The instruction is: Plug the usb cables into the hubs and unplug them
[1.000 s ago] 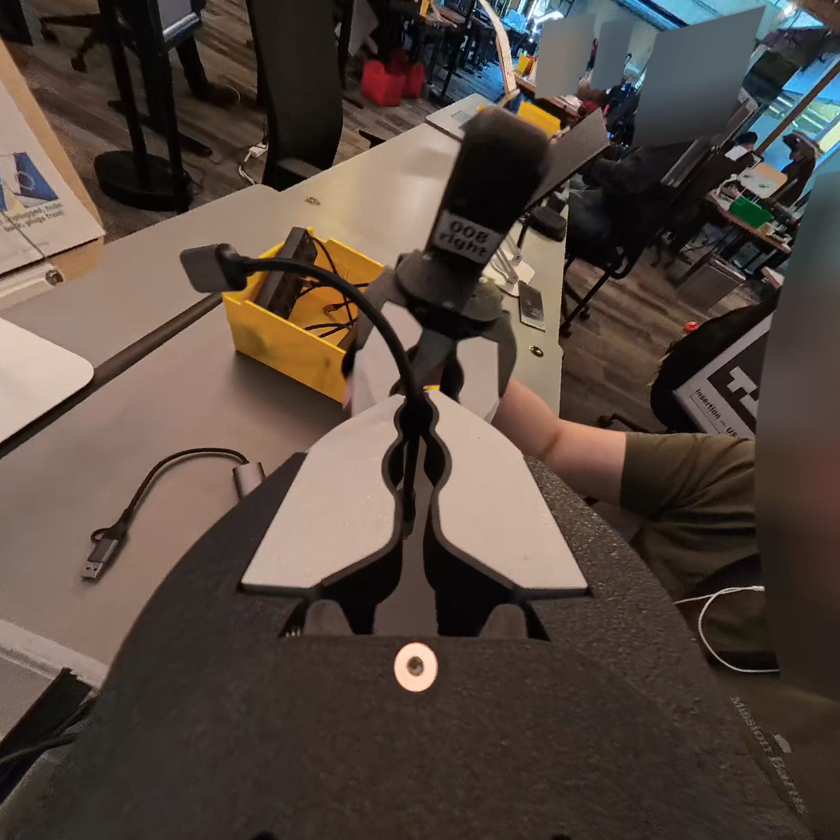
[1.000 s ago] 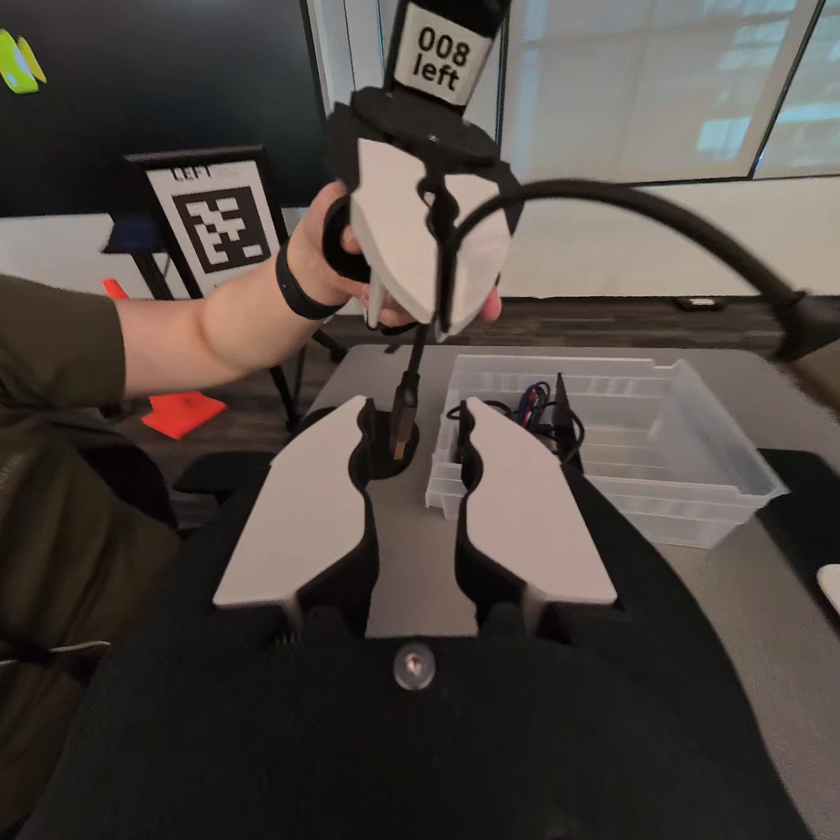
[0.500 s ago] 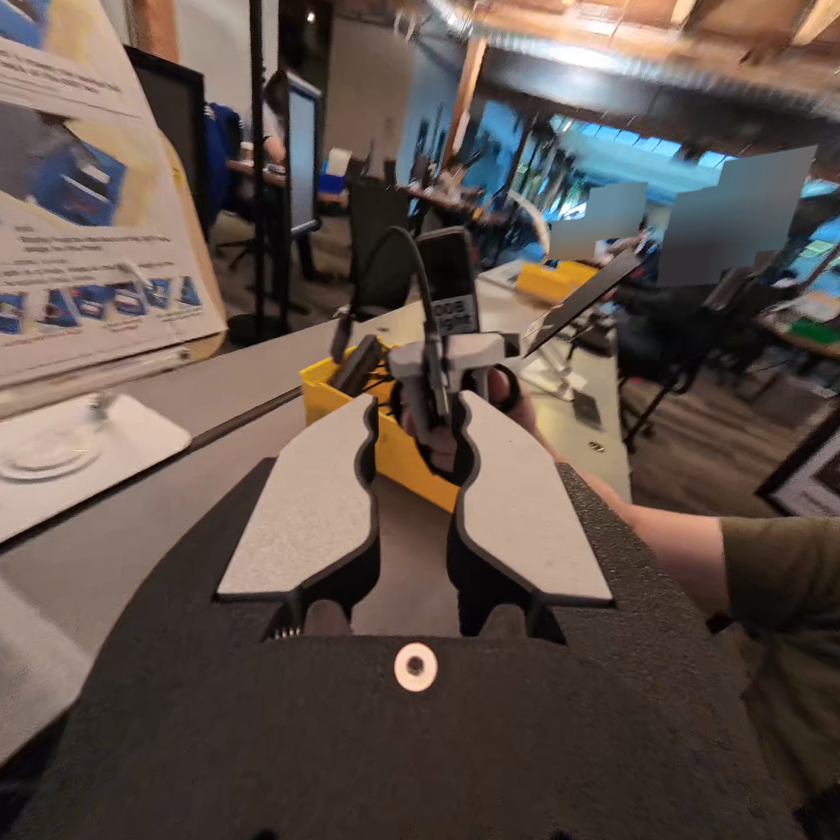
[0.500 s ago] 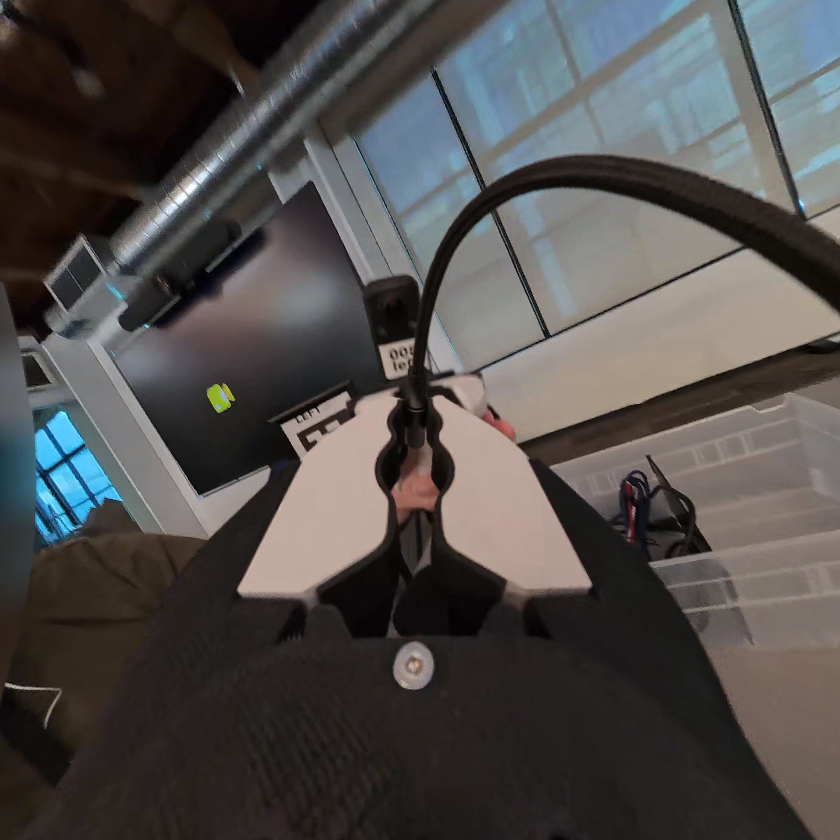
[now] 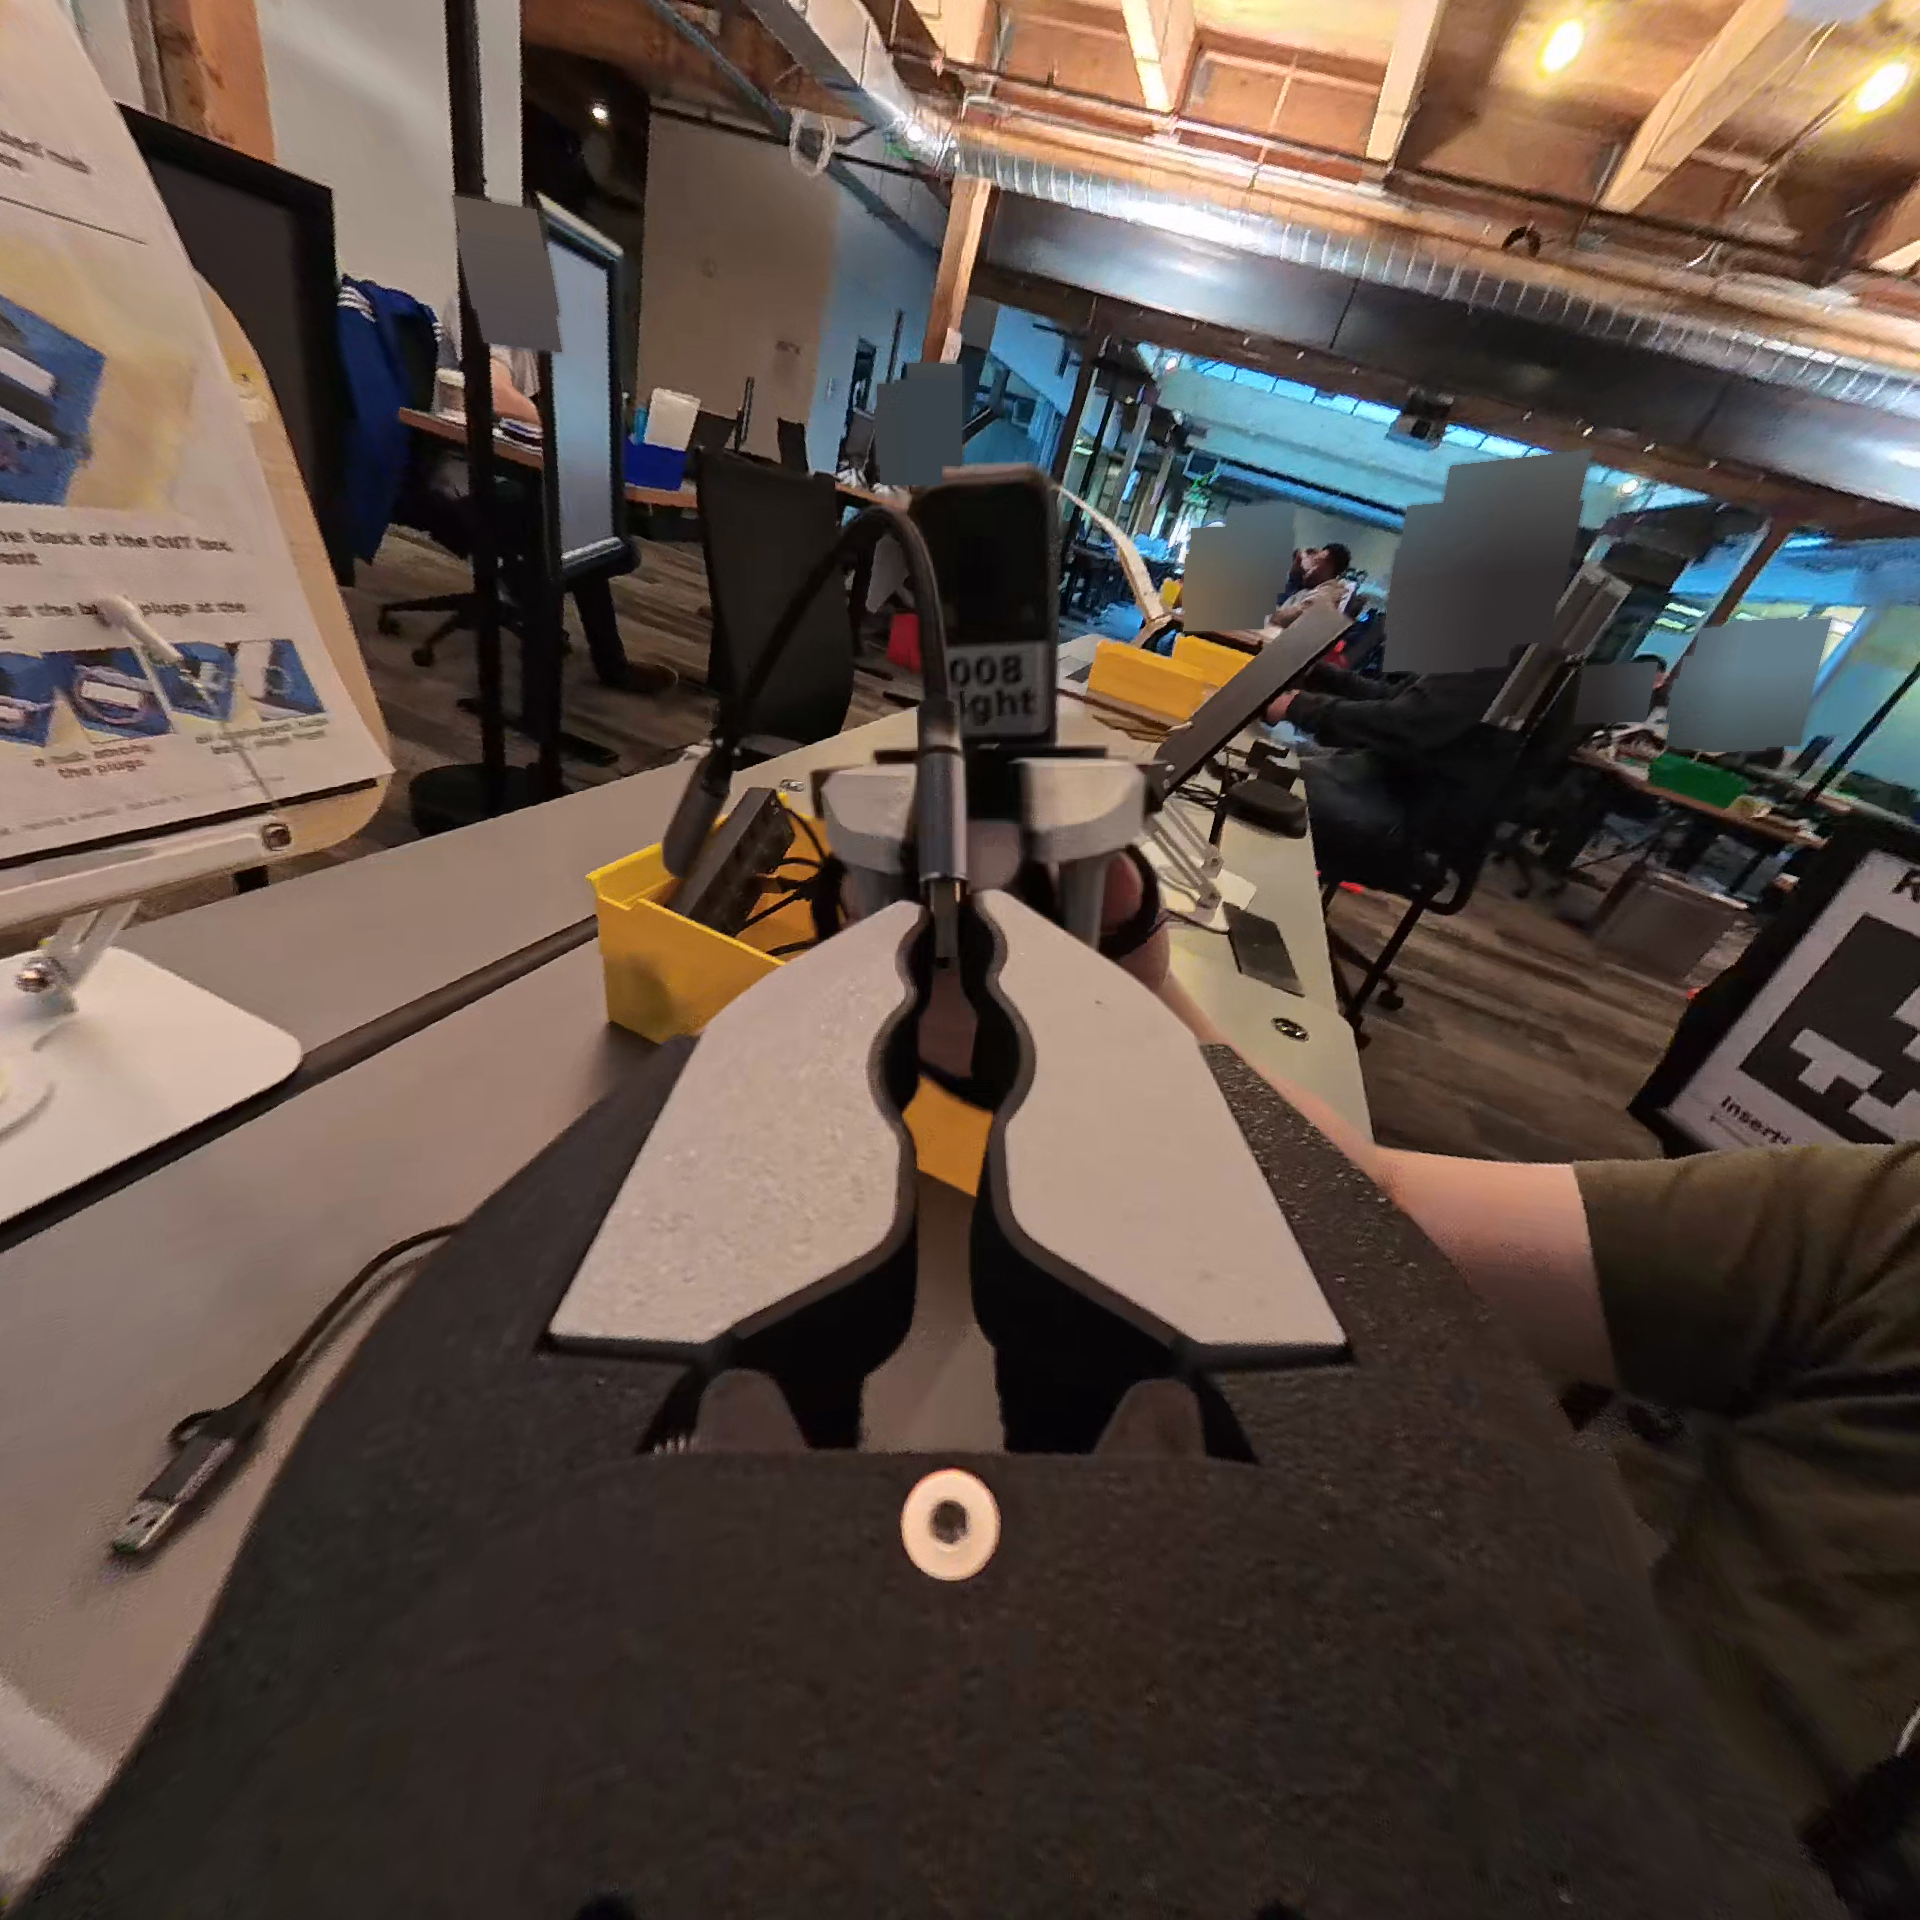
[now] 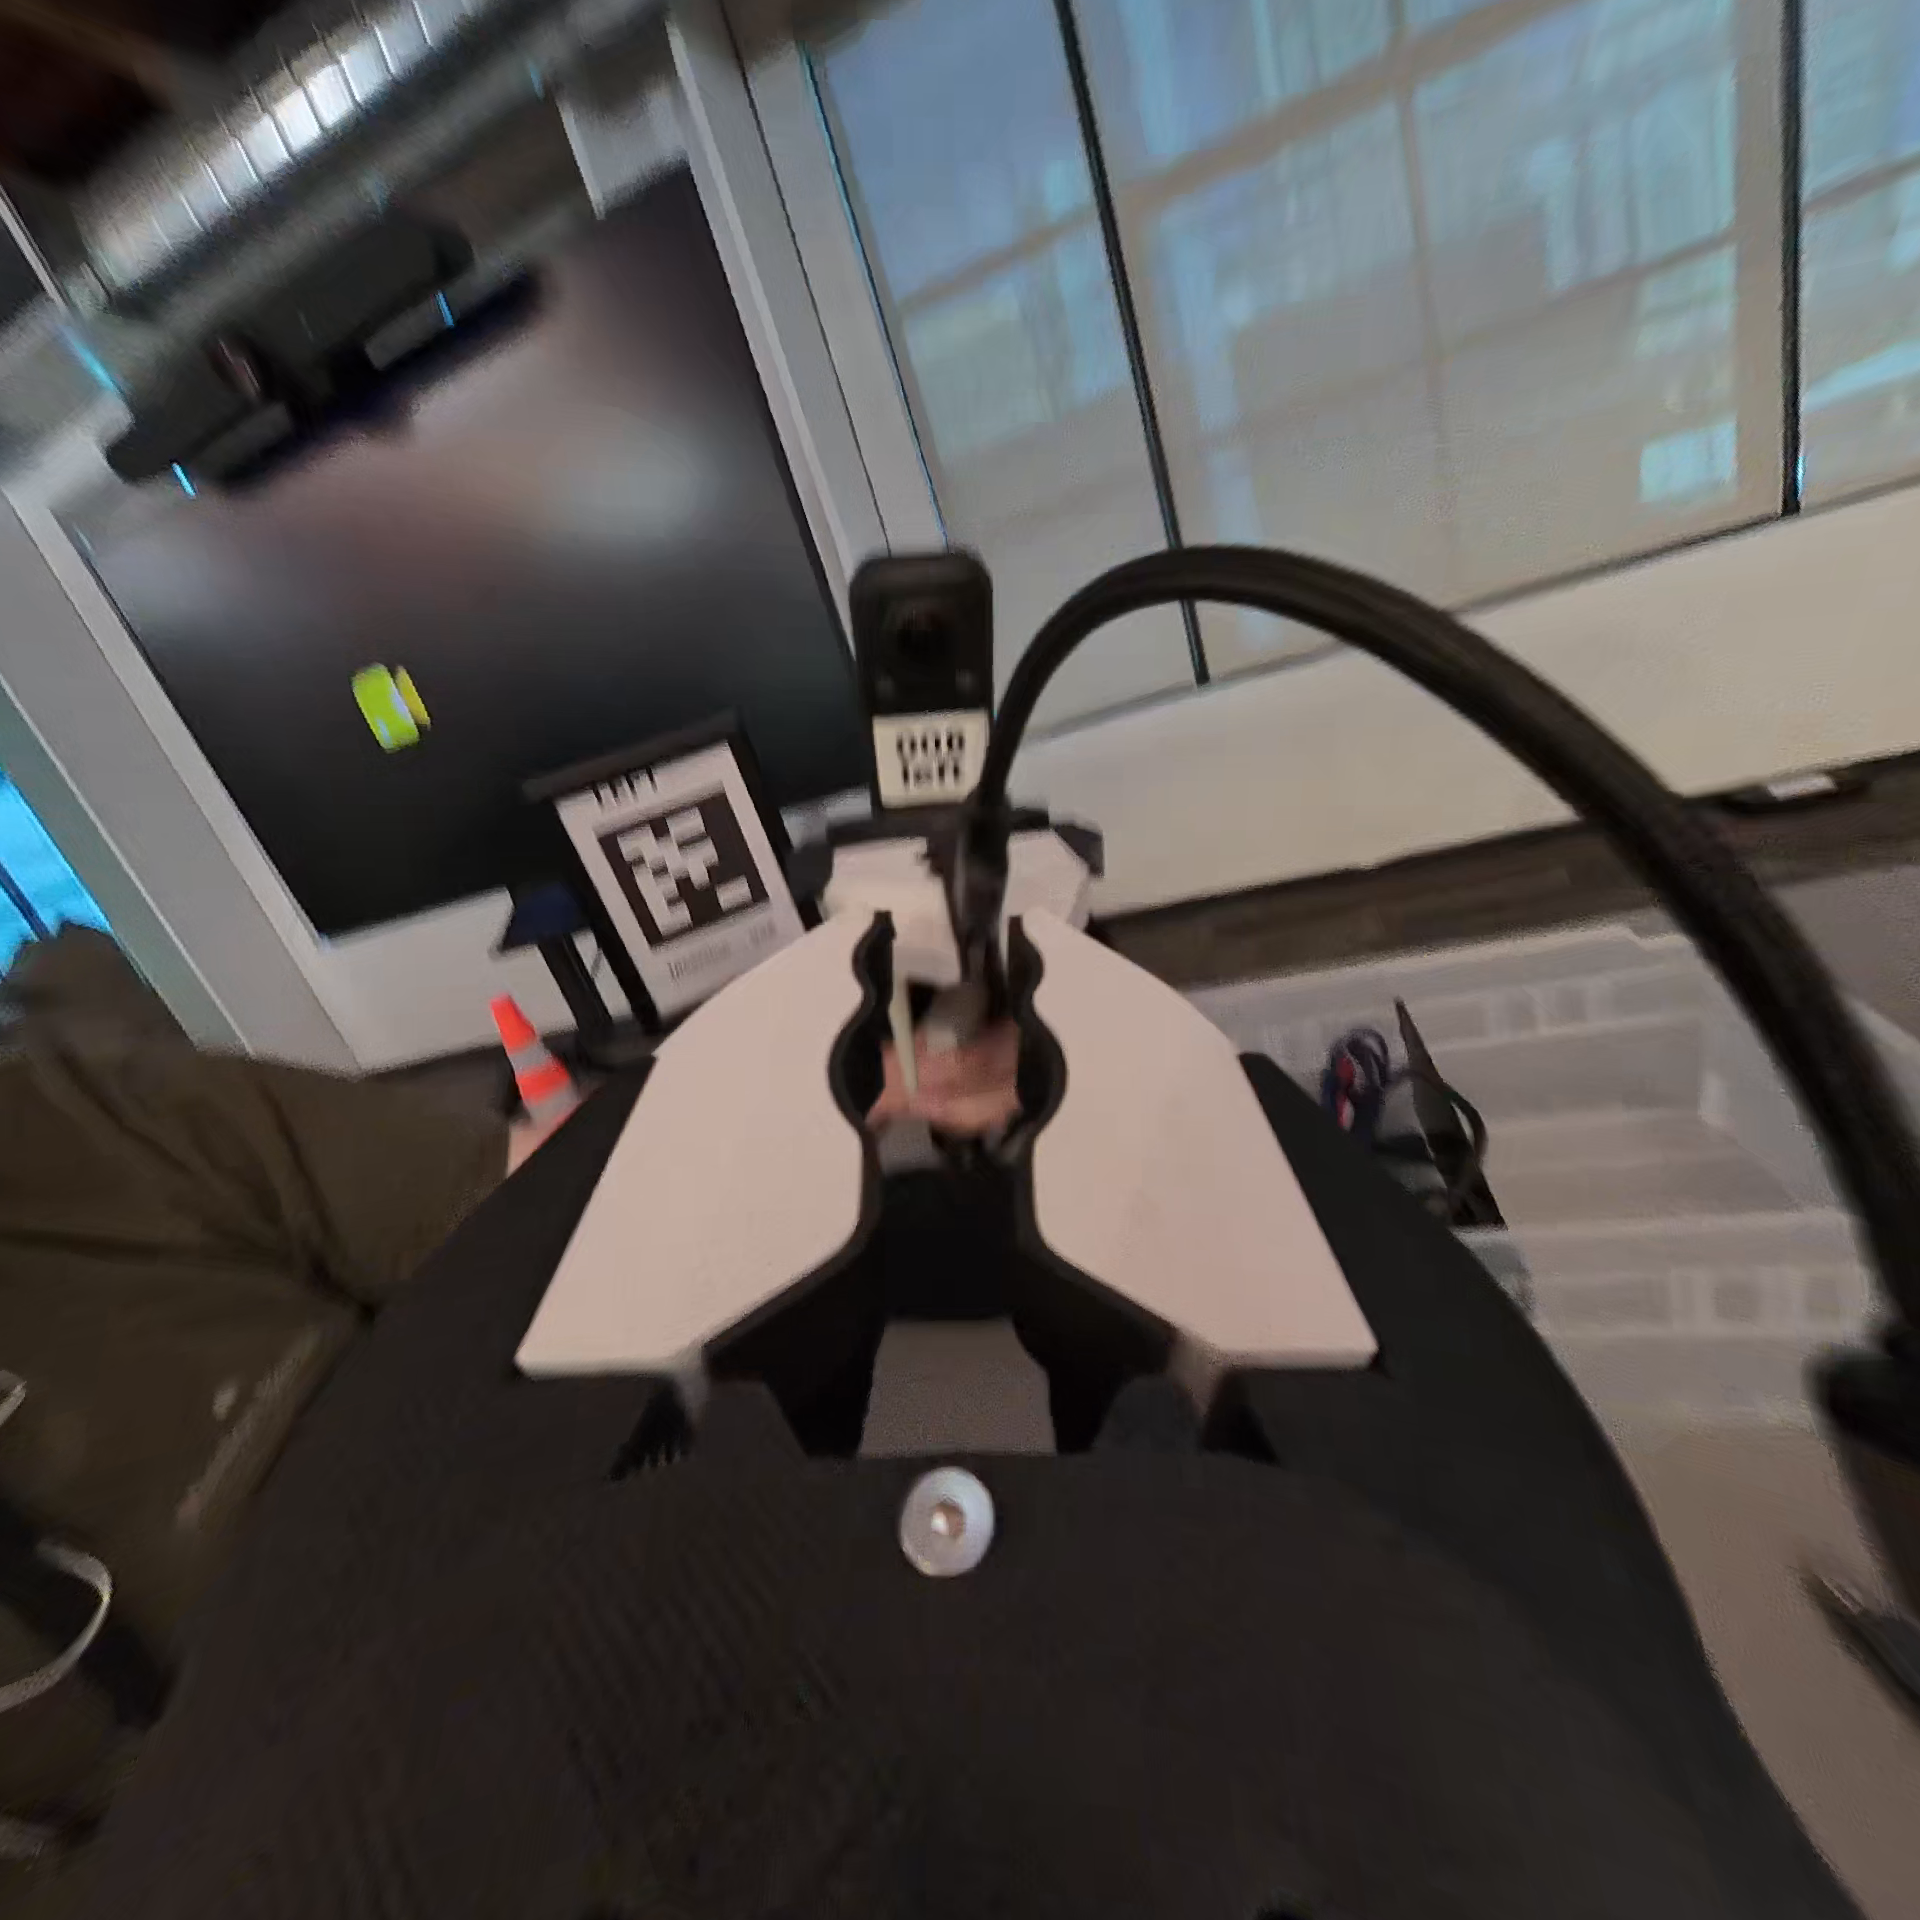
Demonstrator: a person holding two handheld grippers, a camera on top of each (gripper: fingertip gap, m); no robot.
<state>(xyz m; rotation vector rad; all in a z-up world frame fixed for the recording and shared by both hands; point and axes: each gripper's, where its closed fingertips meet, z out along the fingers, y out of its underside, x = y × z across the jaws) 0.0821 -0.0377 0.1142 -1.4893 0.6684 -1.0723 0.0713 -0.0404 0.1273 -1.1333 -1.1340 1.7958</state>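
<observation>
Left view: bare table (image 5: 343, 966) centre-left is passable. Yellow bin (image 5: 665, 951) blocks mid-frame, white stand base (image 5: 125, 1060) at left edge, loose cable (image 5: 208, 1455) lower left. Right view: clear bin (image 6: 1621, 1143) fills right side.

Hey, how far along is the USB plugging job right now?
Done: nothing shows plugged in. In hand: the left gripper pinches the plug of the black cable, facing the right gripper. Left: plugging it in, unplugging, then the loose cable on the table.
</observation>
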